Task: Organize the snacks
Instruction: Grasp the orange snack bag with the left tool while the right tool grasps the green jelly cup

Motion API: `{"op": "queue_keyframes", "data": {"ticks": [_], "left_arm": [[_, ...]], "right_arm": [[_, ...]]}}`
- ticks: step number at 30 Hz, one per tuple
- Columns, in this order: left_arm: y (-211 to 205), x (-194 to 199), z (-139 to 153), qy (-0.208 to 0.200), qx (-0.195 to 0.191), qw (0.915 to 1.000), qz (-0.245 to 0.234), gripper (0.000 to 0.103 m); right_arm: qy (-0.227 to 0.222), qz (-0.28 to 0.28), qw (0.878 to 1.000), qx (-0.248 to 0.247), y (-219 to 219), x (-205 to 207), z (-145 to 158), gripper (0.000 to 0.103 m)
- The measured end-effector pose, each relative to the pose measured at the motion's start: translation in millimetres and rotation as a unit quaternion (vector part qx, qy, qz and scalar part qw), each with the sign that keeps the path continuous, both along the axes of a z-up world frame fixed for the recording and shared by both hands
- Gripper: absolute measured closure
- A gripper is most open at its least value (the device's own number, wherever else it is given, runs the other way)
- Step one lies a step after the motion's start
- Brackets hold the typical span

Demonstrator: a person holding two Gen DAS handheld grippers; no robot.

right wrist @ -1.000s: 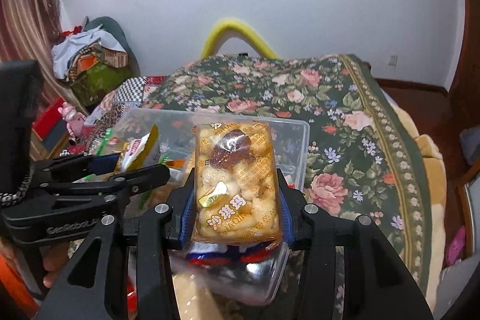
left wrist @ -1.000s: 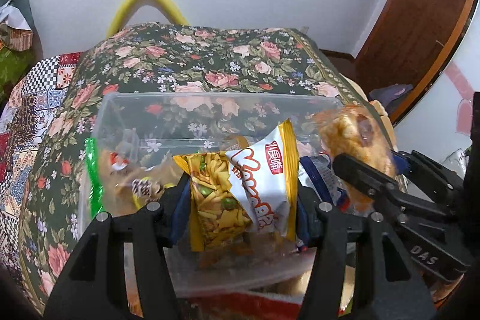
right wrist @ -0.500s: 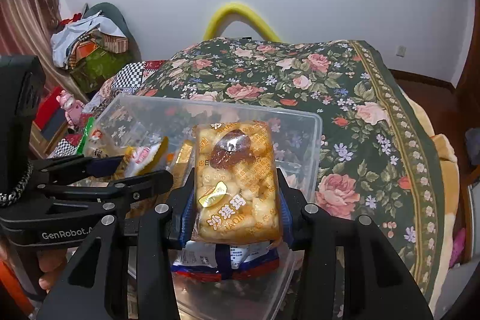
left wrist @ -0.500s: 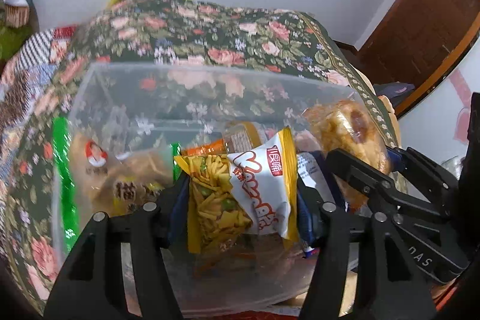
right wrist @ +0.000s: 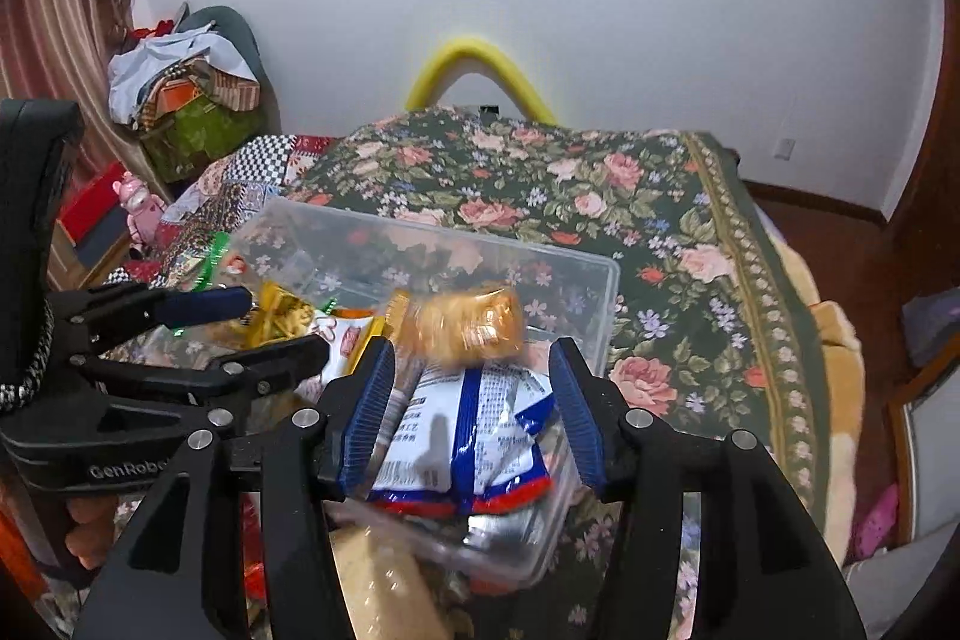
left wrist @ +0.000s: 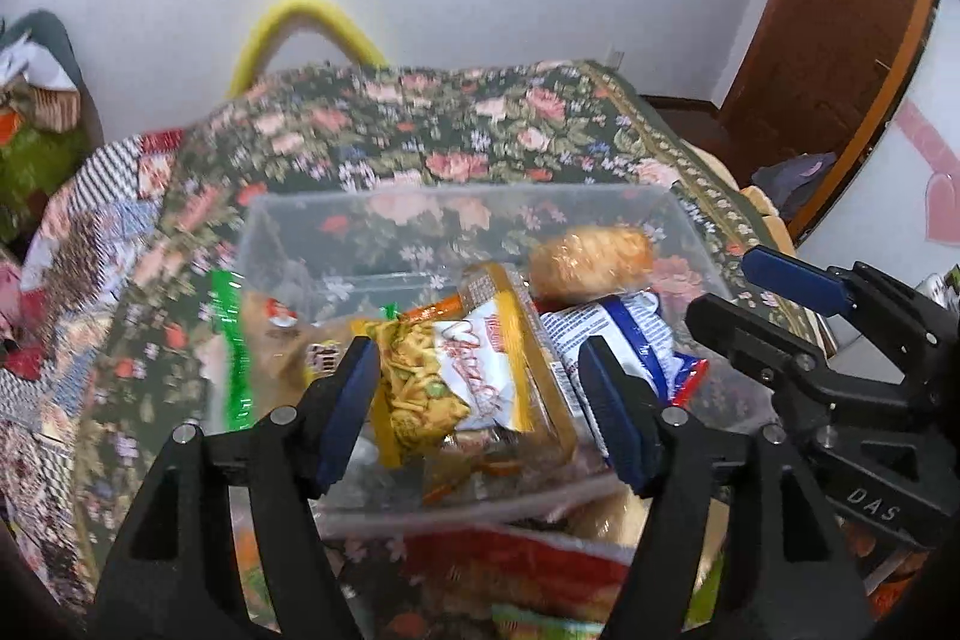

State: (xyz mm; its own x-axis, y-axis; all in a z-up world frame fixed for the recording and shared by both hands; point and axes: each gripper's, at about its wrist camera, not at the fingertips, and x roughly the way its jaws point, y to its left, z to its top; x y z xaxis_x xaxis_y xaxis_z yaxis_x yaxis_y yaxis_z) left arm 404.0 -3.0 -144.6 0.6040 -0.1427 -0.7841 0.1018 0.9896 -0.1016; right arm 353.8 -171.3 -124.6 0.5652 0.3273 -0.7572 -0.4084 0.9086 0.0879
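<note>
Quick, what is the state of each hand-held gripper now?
Left hand-held gripper: open, yellow snack packet between the fingers, not clamped.
Right hand-held gripper: open, holding nothing.

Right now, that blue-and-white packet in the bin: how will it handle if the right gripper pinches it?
The blue-and-white packet looks like thin crinkled film, so probably floppy and light. Its glossy surface may slip between the pads. It lies loosely over other snacks in the clear bin, so a push would likely slide it. The right gripper is open around it.
</note>
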Motion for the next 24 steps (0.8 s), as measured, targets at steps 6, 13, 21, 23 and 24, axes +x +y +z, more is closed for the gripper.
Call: {"op": "queue_keyframes", "data": {"ticks": [6,13,21,23,24], "left_arm": [[12,-33,33,-0.029,-0.006,0.9995,0.011,0.032],[35,-81,51,-0.041,-0.013,0.9988,0.025,0.025],[72,-121,28,-0.011,0.011,0.999,0.042,0.025],[82,-127,16,0.004,0.012,0.9988,0.047,0.024],[87,-130,10,0.011,0.013,0.9987,0.049,0.024]], "right_arm": [[-0.021,0.003,1.0,0.015,-8,-31,27,0.051],[-0.034,0.002,0.999,0.022,-19,-69,43,0.047],[-0.015,-0.003,1.0,0.026,-32,-103,32,0.047],[-0.004,-0.003,1.0,0.026,-35,-109,24,0.047],[0.001,-0.004,1.0,0.027,-37,-112,21,0.047]]}}
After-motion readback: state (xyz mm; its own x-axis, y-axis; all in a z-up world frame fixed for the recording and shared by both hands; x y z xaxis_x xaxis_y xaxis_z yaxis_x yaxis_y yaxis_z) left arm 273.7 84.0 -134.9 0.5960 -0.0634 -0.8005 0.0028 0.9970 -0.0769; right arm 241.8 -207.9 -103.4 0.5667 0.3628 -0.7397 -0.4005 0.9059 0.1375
